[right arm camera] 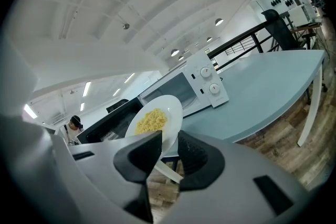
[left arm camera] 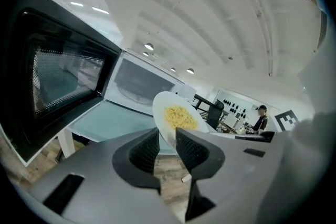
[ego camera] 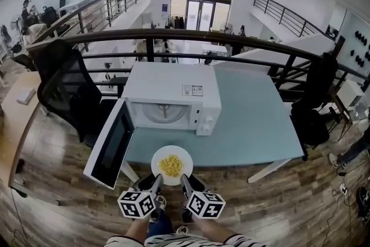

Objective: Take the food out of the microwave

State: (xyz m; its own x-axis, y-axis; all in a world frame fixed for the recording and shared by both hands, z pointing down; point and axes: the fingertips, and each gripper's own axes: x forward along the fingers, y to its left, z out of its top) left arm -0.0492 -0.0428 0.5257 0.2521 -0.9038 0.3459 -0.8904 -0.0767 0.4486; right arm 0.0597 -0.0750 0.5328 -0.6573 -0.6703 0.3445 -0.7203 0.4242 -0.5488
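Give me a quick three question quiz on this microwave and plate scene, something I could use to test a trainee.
1. True or false: the microwave door stands open.
2. Which holds the plate of yellow food? A, left gripper only; B, right gripper only; C, both.
3. Fill the gap: the plate is ___ the microwave.
Key: 1 true; 2 C, each gripper is shut on the plate's rim; 3 outside, held in front of it by the table's near edge.
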